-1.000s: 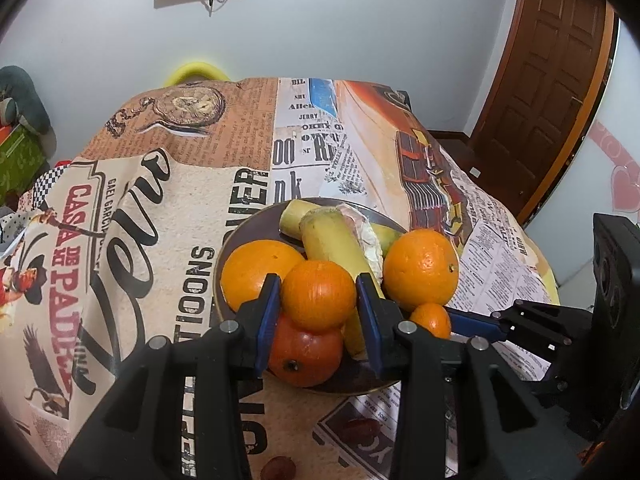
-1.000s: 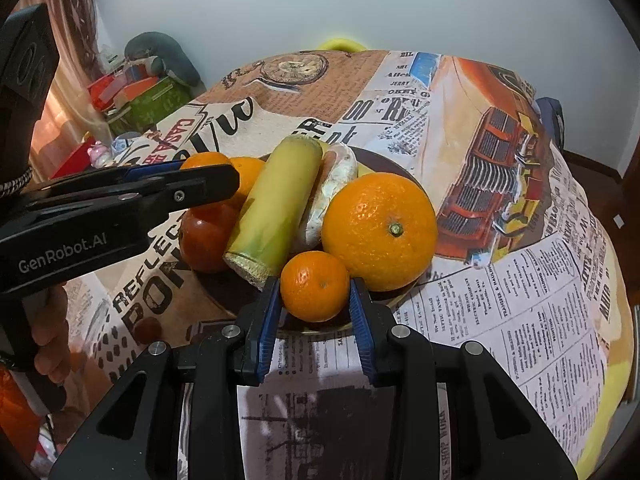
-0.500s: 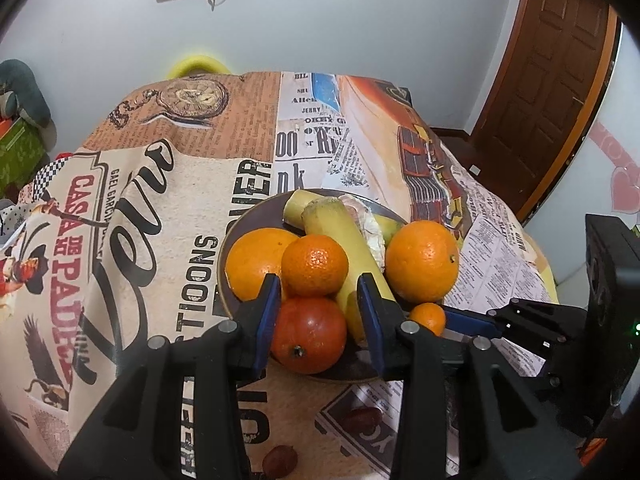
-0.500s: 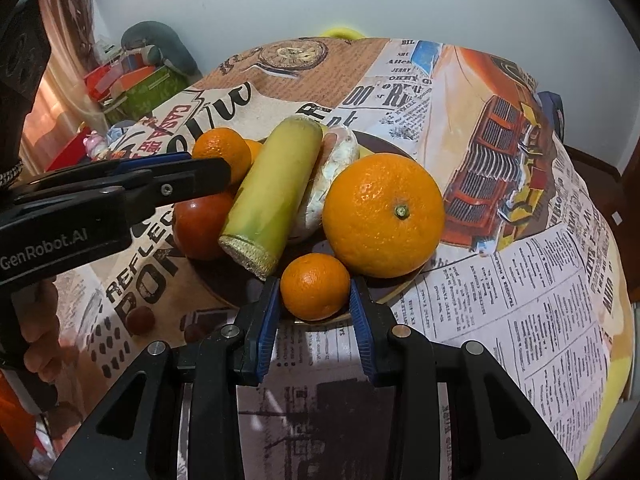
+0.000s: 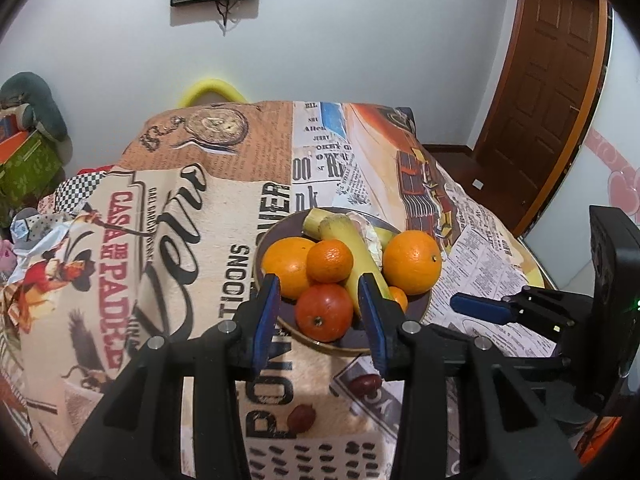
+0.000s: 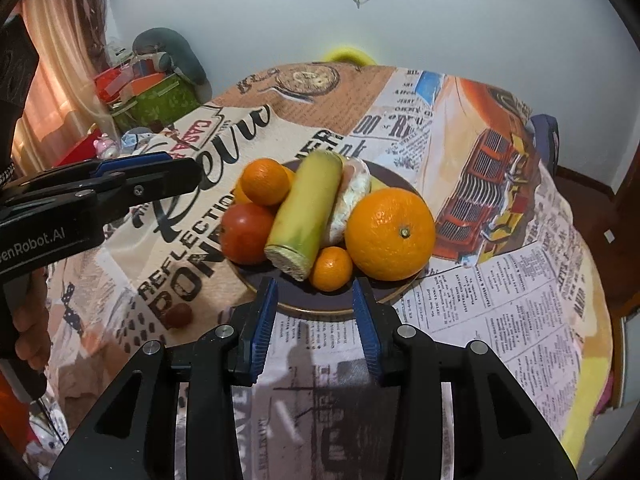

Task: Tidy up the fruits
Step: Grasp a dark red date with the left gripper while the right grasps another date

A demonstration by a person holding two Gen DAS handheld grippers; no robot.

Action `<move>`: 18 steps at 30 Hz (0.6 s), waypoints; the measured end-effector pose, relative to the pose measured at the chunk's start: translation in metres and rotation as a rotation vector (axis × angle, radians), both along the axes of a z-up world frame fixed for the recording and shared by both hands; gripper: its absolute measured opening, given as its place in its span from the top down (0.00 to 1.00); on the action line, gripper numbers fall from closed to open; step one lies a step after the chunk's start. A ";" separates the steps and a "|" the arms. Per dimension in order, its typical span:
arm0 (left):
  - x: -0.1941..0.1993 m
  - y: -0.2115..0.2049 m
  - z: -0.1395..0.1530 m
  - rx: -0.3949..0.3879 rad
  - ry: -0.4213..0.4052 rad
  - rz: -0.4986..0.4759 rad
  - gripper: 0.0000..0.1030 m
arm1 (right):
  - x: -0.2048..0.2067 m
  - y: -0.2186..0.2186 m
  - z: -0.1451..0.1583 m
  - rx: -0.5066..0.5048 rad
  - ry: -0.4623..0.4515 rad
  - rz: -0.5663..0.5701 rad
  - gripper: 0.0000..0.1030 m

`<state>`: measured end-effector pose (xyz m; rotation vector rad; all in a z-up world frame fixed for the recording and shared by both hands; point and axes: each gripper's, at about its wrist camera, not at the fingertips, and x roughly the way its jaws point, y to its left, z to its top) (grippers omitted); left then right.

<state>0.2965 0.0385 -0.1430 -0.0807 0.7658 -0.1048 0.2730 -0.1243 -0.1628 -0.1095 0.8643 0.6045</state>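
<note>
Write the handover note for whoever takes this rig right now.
Left gripper: open, empty, hovering near the plate.
Right gripper: open, empty, at the plate's near rim.
On the plate: big orange, small mandarin, second mandarin, red fruit, green-yellow stalk, and a pale wrapped item.
Still loose on the tablecloth: two small dark red fruits.
Left: probably those two go onto the plate.

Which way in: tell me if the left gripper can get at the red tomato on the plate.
Probably yes. The left gripper is open, and the red tomato sits at the near edge of the plate, straight ahead between its fingers. Only the mandarin resting above crowds it.
</note>
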 end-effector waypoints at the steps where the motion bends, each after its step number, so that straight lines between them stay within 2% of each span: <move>1: -0.004 0.003 0.002 -0.003 -0.002 0.005 0.61 | -0.002 0.000 0.003 0.001 -0.005 0.000 0.65; 9: -0.034 0.017 0.002 0.011 0.013 0.034 0.61 | -0.021 0.002 0.021 0.009 -0.035 0.010 0.65; 18: -0.055 0.027 -0.027 0.005 0.090 0.047 0.61 | -0.033 0.012 0.009 -0.005 -0.008 0.035 0.65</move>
